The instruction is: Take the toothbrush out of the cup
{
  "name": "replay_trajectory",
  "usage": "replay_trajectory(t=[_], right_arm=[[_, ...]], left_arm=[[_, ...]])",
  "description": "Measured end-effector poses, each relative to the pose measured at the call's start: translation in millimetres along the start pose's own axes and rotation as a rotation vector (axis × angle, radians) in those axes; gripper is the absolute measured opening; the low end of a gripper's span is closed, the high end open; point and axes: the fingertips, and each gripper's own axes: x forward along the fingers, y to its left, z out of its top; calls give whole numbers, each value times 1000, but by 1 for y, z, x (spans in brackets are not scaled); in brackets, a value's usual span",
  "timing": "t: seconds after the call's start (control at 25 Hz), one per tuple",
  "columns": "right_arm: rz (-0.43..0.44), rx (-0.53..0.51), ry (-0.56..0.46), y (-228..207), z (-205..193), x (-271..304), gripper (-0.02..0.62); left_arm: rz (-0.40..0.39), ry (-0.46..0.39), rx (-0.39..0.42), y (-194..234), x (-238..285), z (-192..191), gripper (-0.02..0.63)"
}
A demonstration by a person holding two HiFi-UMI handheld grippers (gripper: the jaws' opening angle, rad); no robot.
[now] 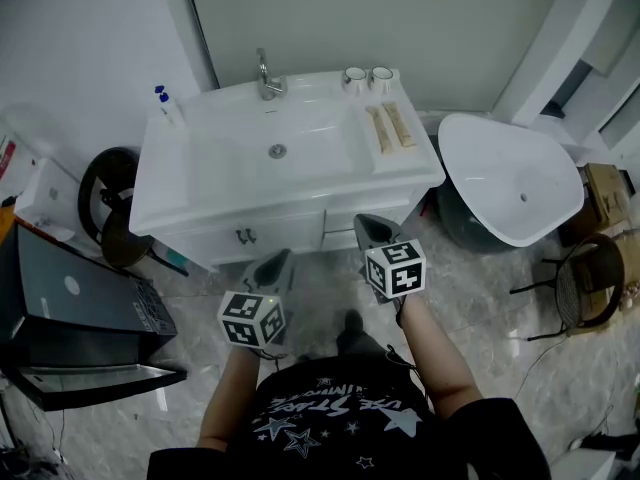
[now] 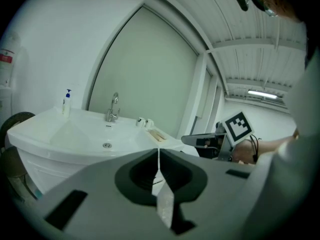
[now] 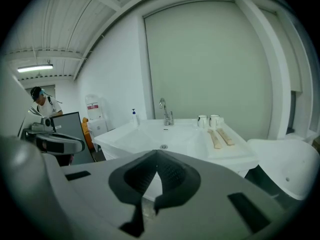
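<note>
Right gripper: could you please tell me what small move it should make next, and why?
Probably carry the right gripper forward toward the two cups at the back right of the sink counter, opening it on the way. Its jaws are together and empty, short of the counter, and the cups stand on its side. No toothbrush shows in them.

The two cups (image 1: 367,77) at the back of the white sink (image 1: 230,158) are too small to tell if a toothbrush is inside. The two long tan things (image 1: 391,127) beside them are too small to name. The dark box (image 1: 60,308) at the left and the round chair (image 1: 590,283) at the right are cut off by the edge.
</note>
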Motion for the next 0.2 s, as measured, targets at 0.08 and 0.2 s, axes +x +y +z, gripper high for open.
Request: replay_trajectory(t=[0.08,0.2], right_arm=[[-11,-3,-1,8,-3,-7,14],[-25,3,-8,22,-8,-17,14]], left_arm=[[-9,-6,2,-1,-10,-2,20],[-19,-10,3,0,-25,-7,20]])
